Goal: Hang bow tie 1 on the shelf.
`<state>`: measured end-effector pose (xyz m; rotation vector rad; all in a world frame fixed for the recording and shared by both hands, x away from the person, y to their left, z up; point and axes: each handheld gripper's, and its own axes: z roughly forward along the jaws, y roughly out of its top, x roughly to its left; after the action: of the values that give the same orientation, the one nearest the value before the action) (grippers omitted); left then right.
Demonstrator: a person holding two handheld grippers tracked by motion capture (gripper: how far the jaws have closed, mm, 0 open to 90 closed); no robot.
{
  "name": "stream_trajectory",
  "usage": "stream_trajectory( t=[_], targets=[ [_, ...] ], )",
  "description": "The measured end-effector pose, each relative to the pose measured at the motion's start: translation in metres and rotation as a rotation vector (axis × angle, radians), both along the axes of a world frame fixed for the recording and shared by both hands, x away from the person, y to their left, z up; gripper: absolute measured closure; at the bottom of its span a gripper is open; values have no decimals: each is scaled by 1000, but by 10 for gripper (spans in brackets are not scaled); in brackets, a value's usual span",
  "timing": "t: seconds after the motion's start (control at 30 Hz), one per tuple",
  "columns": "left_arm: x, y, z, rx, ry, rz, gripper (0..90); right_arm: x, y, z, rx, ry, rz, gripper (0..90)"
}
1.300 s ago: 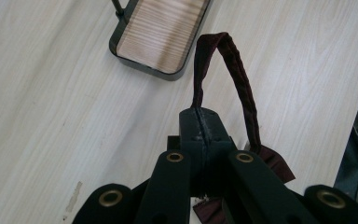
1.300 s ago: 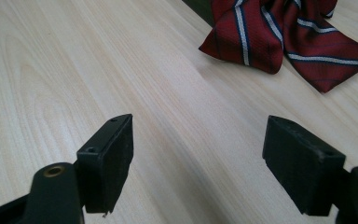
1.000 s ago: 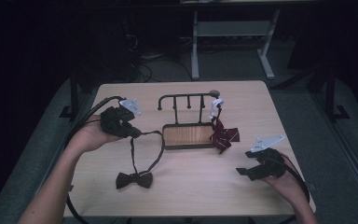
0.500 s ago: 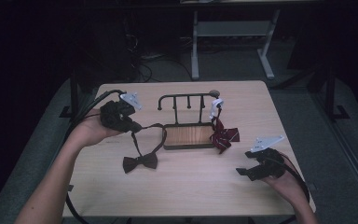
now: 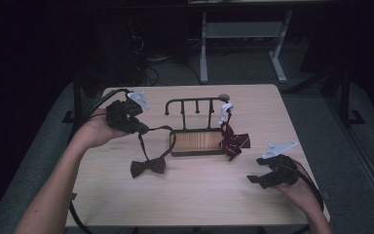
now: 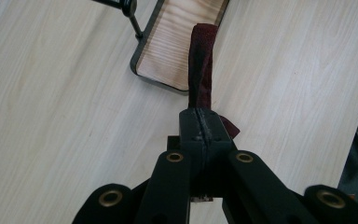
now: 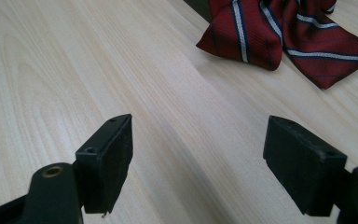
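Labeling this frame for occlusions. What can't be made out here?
- High view: left claw tips too small to show how they pinch the bow tie strap.
- Left claw view: the strap runs past the rack base; the bow itself is cut off.
- Right claw view: striped tie cut off by the top edge.
- High view: room behind the table too dark.

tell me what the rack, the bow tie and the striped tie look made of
Rack: thin black rods, likely painted metal, on a base with visible wood grain.
Bow tie: dark matte cloth; its strap looks like soft reddish-brown fabric.
Striped tie: woven red cloth with white and navy stripes, slight sheen.
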<state>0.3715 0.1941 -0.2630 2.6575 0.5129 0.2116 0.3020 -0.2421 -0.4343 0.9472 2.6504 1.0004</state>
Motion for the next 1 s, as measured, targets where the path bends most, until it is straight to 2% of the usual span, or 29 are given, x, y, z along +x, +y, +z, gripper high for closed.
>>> stream_trajectory(
  t=[0.53,1.0],
  targets=[
    [13,-3,7,2,3,10,900,3,-1,-1,4,-3,4,239],
    [29,-9,22,2,-20,35,900,1,-2,-1,1,-3,2,238]
  ],
)
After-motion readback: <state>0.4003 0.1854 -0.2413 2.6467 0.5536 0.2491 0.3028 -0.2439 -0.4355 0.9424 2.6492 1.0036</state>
